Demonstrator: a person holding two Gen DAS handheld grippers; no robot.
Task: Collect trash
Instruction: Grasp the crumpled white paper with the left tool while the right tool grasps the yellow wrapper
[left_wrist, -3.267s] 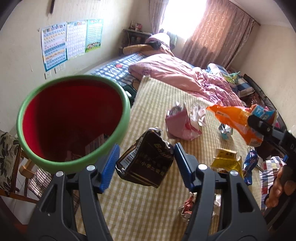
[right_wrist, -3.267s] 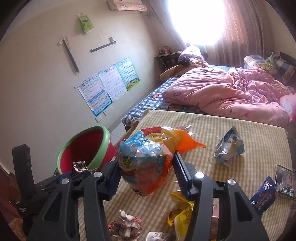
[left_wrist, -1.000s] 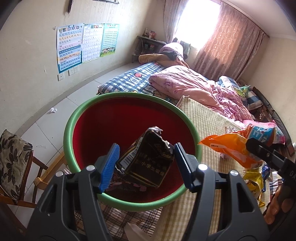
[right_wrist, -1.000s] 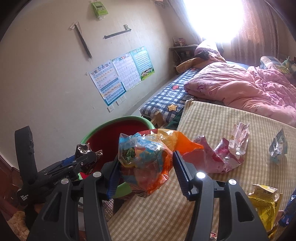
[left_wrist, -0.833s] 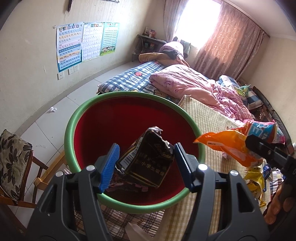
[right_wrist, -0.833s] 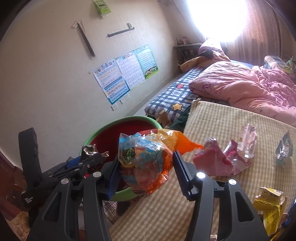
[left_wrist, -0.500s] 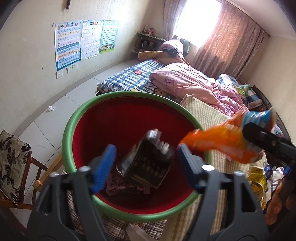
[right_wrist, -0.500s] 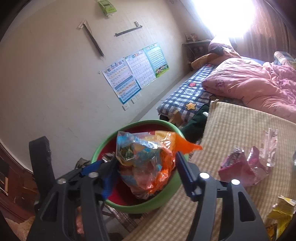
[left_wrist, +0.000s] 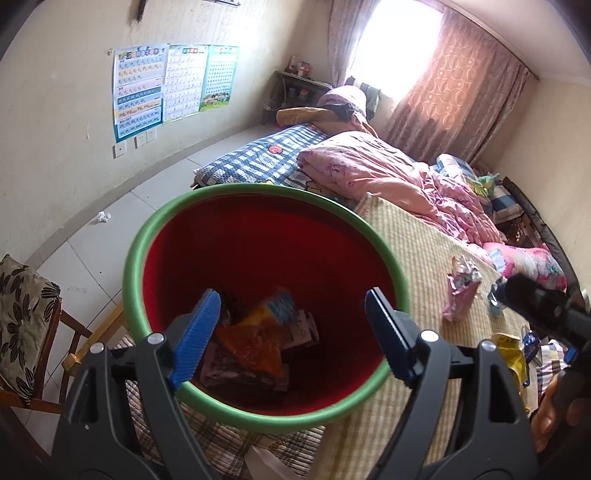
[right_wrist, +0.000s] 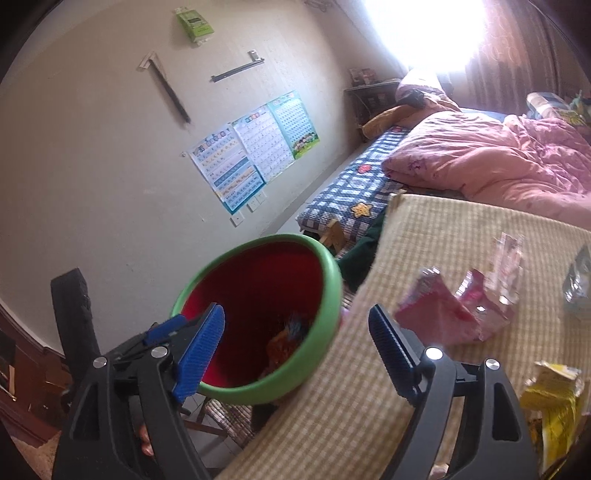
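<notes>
Red plastic bin with a green rolled rim (left_wrist: 266, 192), directly ahead of and below the left claw (left_wrist: 291, 332); mouth upward, tilted slightly toward the camera, long axis near vertical.

Contents: orange crinkled snack wrapper (left_wrist: 251, 341) with a blue end, lying flat on darker wrappers at the bottom; long axis slanting from near right to far left, blue end farthest from the claw.

Left claw: jaws wide and opening a little further, nothing between the blue pads.

Right claw (right_wrist: 295, 350): jaws wide and widening, nothing held; bin rim (right_wrist: 328, 273) ahead of its left finger, counter ahead of its right.

Counter, covered in yellow-checked cloth (right_wrist: 443, 229): beyond the right claw, a pink foil wrapper (right_wrist: 443, 310) torn open, with a clear crumpled wrapper behind it; to the claw's near right, a yellow crumpled packet (right_wrist: 554, 398); farther right, a silver-blue packet (right_wrist: 580, 280).

Progress, as judged: two items appear deposited; at least four pieces remain on the counter.
</notes>
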